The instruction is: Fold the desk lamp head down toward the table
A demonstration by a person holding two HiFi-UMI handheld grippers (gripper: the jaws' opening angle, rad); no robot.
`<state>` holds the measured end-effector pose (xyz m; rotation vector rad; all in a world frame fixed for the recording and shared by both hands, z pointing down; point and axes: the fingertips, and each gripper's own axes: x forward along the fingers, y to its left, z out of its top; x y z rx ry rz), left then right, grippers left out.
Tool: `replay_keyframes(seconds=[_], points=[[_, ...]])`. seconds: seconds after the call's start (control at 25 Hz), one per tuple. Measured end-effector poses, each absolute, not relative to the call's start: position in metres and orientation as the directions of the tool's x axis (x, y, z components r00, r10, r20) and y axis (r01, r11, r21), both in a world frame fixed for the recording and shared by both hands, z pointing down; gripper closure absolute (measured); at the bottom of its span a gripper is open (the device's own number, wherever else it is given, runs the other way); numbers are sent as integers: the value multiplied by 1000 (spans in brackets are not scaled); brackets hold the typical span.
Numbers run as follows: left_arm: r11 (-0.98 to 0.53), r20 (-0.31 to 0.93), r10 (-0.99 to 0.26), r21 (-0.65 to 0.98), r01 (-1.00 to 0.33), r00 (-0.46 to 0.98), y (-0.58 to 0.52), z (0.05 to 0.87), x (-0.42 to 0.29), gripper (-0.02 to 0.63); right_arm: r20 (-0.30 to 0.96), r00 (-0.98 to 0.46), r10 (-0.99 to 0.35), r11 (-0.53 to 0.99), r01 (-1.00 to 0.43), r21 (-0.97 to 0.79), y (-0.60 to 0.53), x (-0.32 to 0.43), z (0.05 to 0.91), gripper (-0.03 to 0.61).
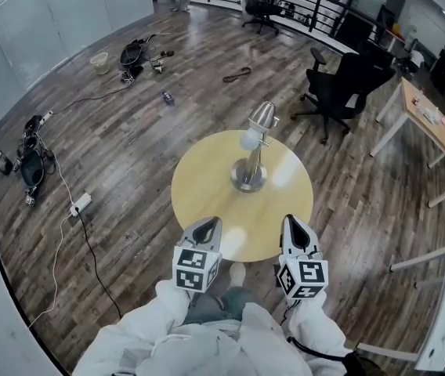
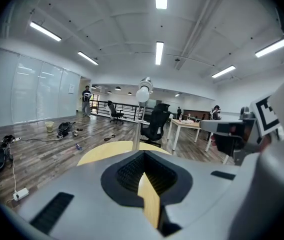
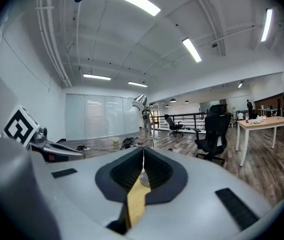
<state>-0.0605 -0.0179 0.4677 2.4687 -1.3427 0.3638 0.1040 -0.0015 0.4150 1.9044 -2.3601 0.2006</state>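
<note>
On the counter (image 1: 199,182): desk lamp (image 1: 251,163) upright, head (image 1: 262,116) not lowered.
Left hand-held gripper (image 1: 209,222): clenched, empty.
Right hand-held gripper (image 1: 293,220): clenched, empty.
Remaining: whole fold.

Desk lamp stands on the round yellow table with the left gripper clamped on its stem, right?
No. The desk lamp stands on the round yellow table, but the left gripper is shut on nothing, short of the lamp near the table's edge, as the head view shows.
</note>
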Motion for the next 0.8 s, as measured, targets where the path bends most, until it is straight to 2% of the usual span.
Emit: replay_keyframes(seconds=[0.8], points=[[-465, 426, -779, 100, -880, 460, -196, 493, -26, 614, 122, -449, -885, 445, -894, -55, -187, 127, 412, 565]])
